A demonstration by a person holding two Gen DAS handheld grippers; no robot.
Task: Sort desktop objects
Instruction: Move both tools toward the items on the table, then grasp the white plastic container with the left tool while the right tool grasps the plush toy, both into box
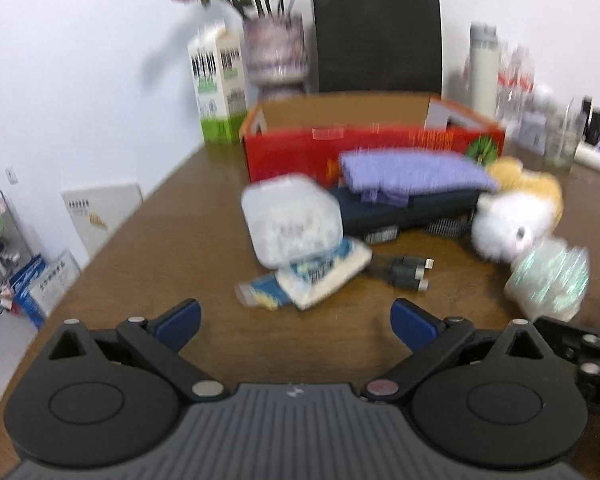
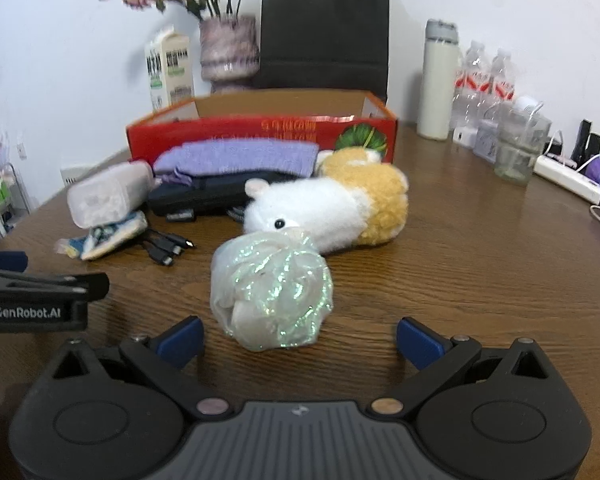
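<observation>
A wooden table is seen from both wrist cameras, with a scatter of objects lying in front of a red cardboard box whose top is open. The left gripper is held low over the near edge of the table with its blue-tipped fingers spread wide and nothing between them; a crumpled snack packet lies just ahead of it, and a translucent plastic case is propped on that packet. The left view is blurred, so finer detail cannot be told. The right gripper is likewise spread apart and empty, and a shiny iridescent bundle is placed just ahead of the gap between its fingers, apparently not touched by either one. Touching the far side of the bundle, a white and tan plush toy is laid on its side. A folded purple cloth is stacked on a dark flat case just in front of the box. A bunch of black cable plugs is seen beside the snack packet. Behind the box, a milk carton, a vase of flowers and a black paper bag are lined up against the wall, and a white bottle is stood to the right.
</observation>
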